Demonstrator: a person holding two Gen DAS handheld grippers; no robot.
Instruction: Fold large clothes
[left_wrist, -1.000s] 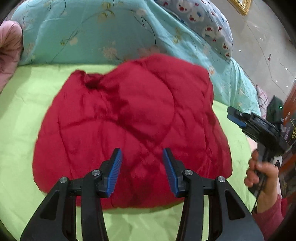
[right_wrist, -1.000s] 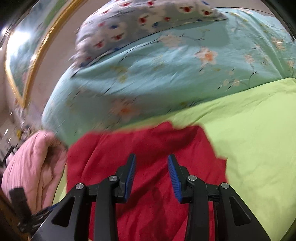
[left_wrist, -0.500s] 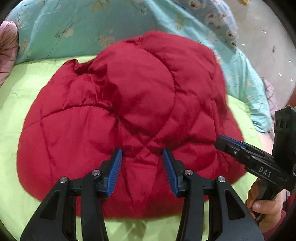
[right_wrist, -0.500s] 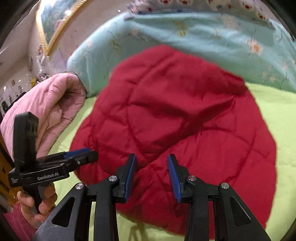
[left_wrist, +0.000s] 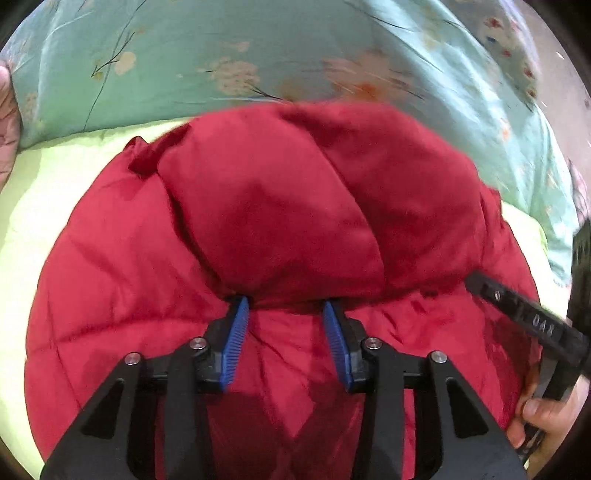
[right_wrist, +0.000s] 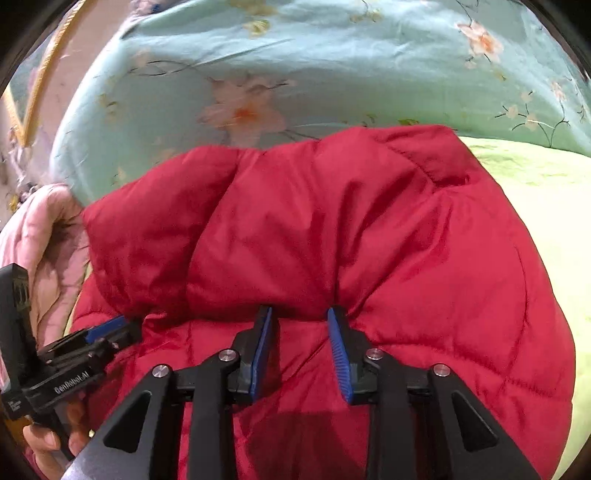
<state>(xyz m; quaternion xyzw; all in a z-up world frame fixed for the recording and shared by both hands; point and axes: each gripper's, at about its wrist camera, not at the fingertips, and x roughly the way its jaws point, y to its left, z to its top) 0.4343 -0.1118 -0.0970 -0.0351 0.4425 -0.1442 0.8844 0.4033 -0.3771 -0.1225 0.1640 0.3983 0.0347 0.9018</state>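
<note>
Red quilted jacket (left_wrist: 280, 229) lies on the lime green sheet (left_wrist: 55, 192), its far edge up against the teal floral duvet (left_wrist: 258, 48). It's bundled into a rounded, roughly oval mound; long axis runs side to side across both my views, parallel to the duvet edge. Which end is collar or hem I cannot tell.

My left gripper (left_wrist: 286, 306) has its jaws spread, blue pads (left_wrist: 236, 339) pushed into the fabric under a puffy fold that bulges over the tips. Nothing pinched between them. My right gripper (right_wrist: 300, 314) is the same: jaws spread, tips tucked under the raised fold, fabric between the fingers but not clamped. In the left view the right gripper's black body and my right hand (left_wrist: 546, 413) sit at the jacket's right edge; in the right view the left gripper shows at the jacket's left edge, with a pink quilt (right_wrist: 48, 236) just behind it.

Versus half a second back: both grippers were hovering short of the jacket, which lay flatter with its diamond stitching showing. Now the tips are into the cloth, the near part is shoved up into a thick roll, and the jacket fills more of both views. Jaw spacing looks unchanged.
</note>
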